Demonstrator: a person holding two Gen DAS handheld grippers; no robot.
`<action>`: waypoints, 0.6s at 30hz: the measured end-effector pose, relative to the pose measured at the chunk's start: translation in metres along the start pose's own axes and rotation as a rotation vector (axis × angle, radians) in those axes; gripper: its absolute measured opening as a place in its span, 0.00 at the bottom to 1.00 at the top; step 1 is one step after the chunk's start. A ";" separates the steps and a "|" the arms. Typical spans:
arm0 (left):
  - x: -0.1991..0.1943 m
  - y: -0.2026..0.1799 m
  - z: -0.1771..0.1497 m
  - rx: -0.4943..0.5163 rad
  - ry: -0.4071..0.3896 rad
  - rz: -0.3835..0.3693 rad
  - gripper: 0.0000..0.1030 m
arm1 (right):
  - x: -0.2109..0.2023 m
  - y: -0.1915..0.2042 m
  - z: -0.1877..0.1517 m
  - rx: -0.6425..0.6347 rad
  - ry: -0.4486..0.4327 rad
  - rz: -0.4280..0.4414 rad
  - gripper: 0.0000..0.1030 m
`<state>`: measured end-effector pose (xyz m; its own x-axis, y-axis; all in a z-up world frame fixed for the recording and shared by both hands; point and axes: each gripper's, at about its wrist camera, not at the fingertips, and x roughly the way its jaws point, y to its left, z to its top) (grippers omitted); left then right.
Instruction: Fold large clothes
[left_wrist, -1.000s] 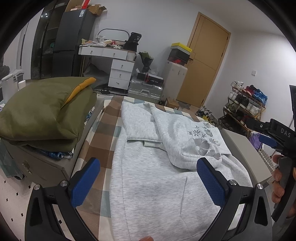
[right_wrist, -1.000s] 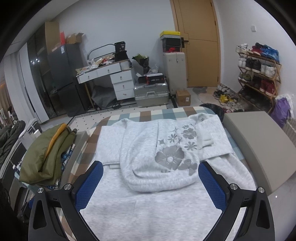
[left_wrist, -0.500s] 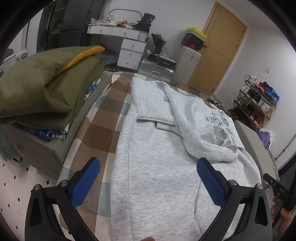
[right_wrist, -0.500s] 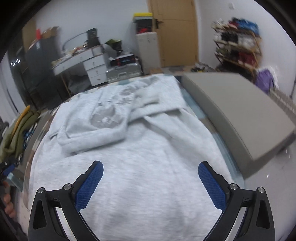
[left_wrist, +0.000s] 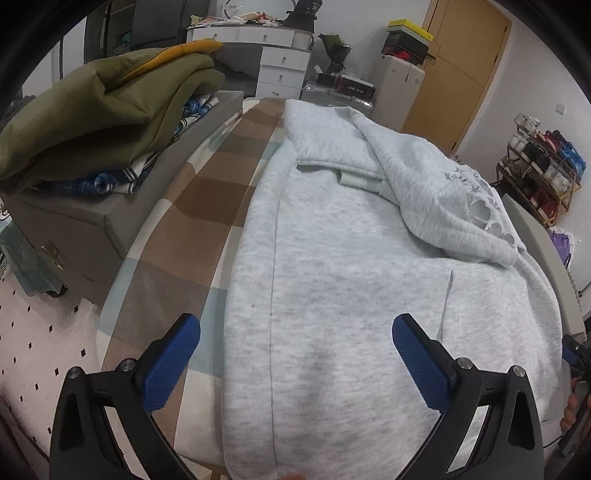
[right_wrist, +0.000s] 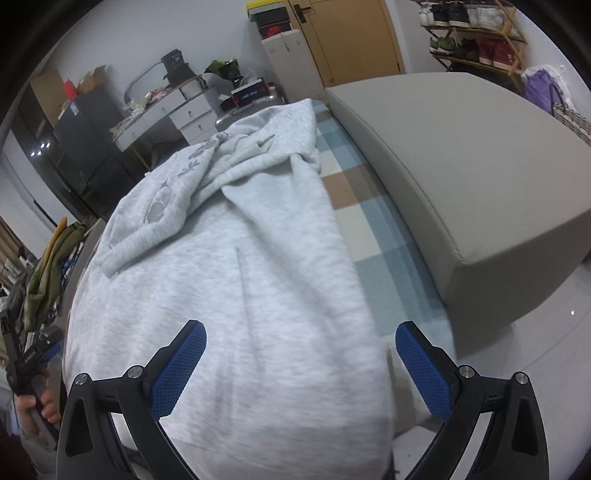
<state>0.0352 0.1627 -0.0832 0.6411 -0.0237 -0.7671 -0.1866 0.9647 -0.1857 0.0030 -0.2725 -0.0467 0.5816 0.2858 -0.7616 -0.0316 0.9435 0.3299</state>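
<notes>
Lengthwise away from both wide-apart grippers (left_wrist: 295, 354) (right_wrist: 301, 354) lies the grey garment (left_wrist: 332, 277).

The sweatshirt (left_wrist: 332, 288) lies lengthwise on the checked cloth (left_wrist: 207, 192), its upper part folded back onto its own middle. Left of the sweatshirt, past a bare strip of the cloth, stands a box bench (left_wrist: 85, 225) with a folded jacket (left_wrist: 96, 107) stacked on top of other folded fabric. Right of the sweatshirt, beyond another strip of the cloth, runs a long padded bench (right_wrist: 461, 166). Behind the sweatshirt's far end stand a desk with drawers (left_wrist: 273, 55) and a door (left_wrist: 458, 70); a shoe rack (left_wrist: 543, 170) stands behind and to the right. The left gripper (left_wrist: 295, 360) hangs over the sweatshirt's near left edge, the right gripper (right_wrist: 301, 363) over its near right edge.
</notes>
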 end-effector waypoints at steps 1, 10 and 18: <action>0.001 -0.002 -0.003 0.011 0.009 0.006 0.98 | 0.000 -0.004 -0.003 -0.012 0.004 0.012 1.00; 0.015 -0.011 -0.016 0.061 0.057 0.052 0.72 | 0.011 -0.003 -0.015 -0.107 -0.005 0.097 0.75; 0.011 0.004 -0.018 0.043 0.076 0.097 0.64 | 0.010 0.009 -0.016 -0.176 -0.001 0.094 0.52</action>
<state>0.0278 0.1613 -0.1032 0.5635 0.0518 -0.8245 -0.2116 0.9738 -0.0834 -0.0045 -0.2585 -0.0602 0.5700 0.3744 -0.7314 -0.2277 0.9273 0.2971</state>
